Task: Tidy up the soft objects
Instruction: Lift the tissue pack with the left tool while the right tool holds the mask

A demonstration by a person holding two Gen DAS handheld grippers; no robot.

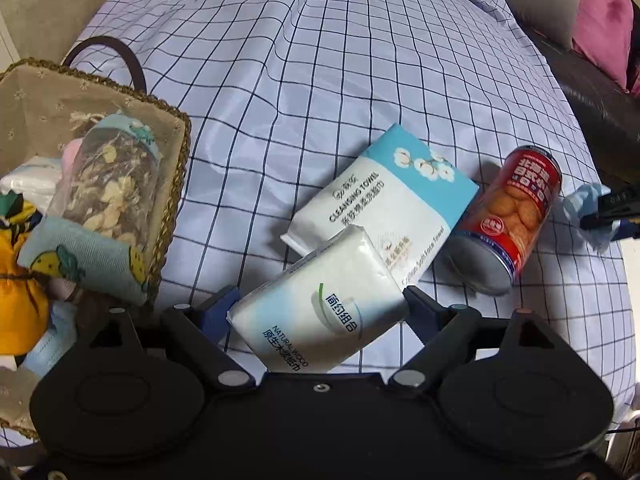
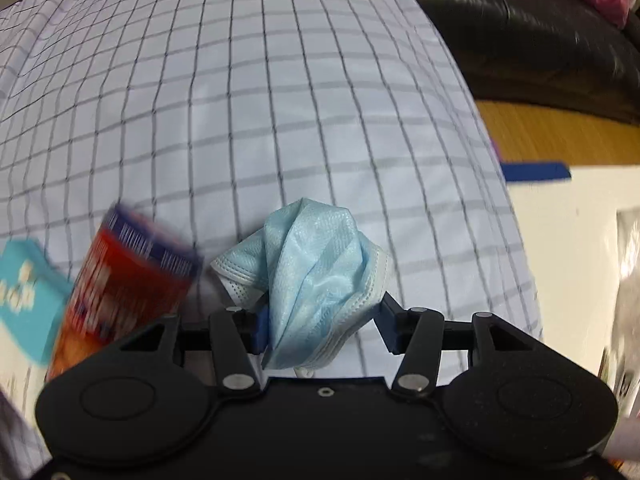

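Note:
My left gripper [image 1: 320, 301] is shut on a white tissue pack [image 1: 332, 276] and holds it a little above the checked cloth [image 1: 304, 80], to the right of the lined wicker basket [image 1: 178, 184]. The basket holds a blue patterned cloth [image 1: 80, 260], a clear bag of dried bits [image 1: 108, 184] and an orange pouch [image 1: 16, 304]. A blue-and-white cleansing towel pack [image 1: 396, 196] lies on the cloth beyond my fingers. My right gripper [image 2: 324, 322] is shut on a crumpled light blue face mask [image 2: 312, 256]. It shows at the right edge of the left wrist view [image 1: 604, 216].
A red biscuit can [image 1: 516, 216] lies on its side beside the towel pack, and in the right wrist view the can [image 2: 132, 284] is blurred at lower left. A black sofa [image 2: 520, 32] with a pink cushion [image 1: 604, 20] borders the far right. Wooden floor [image 2: 560, 136] and a white box [image 2: 560, 240] lie right.

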